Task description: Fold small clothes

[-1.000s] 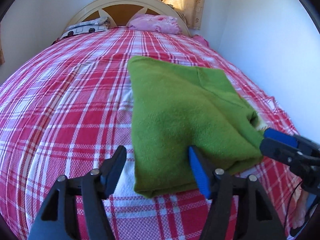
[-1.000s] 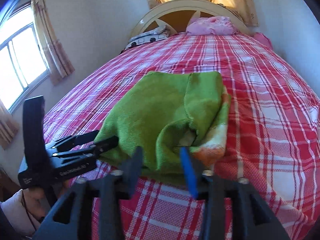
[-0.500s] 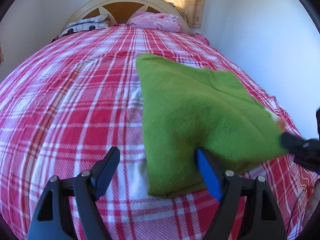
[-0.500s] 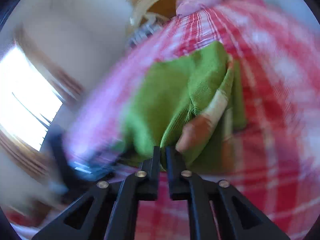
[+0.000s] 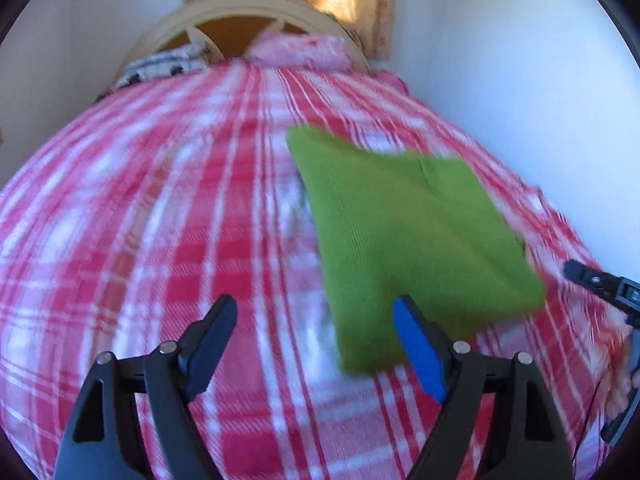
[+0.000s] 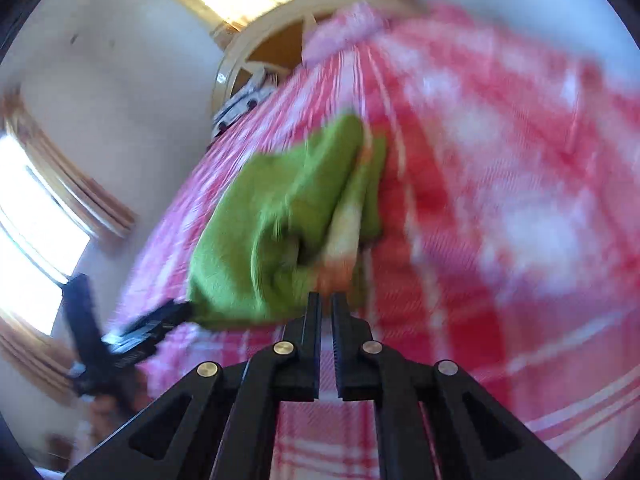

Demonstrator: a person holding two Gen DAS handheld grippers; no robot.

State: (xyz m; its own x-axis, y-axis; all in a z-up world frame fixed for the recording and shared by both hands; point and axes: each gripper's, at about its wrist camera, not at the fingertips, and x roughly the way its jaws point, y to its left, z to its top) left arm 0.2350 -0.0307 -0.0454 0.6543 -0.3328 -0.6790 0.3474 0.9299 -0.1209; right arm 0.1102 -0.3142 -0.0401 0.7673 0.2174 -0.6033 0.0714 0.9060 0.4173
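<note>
The green garment lies folded on the bed, on its right half, just past the left claw. That claw hangs released, its jaws spread wide, the blue-padded right finger over the garment's near edge and the black left finger over bare plaid; whether either touches the cloth cannot be told. In the right wrist view the right claw is clenched, its two black fingers nearly together with only a thin slit between them; the garment sits just beyond the tips, and blur keeps it unclear whether any cloth is caught there. From the left view the garment looks like a flat, roughly square pad of ribbed knit, one seam running across its far right part. From the right view its near end is bunched and open, layers gaping, with a pale cream and orange band showing at the fold. The other claw shows at the right edge of the left view, near the garment's right corner. Far off stand the headboard and a pink pillow.
</note>
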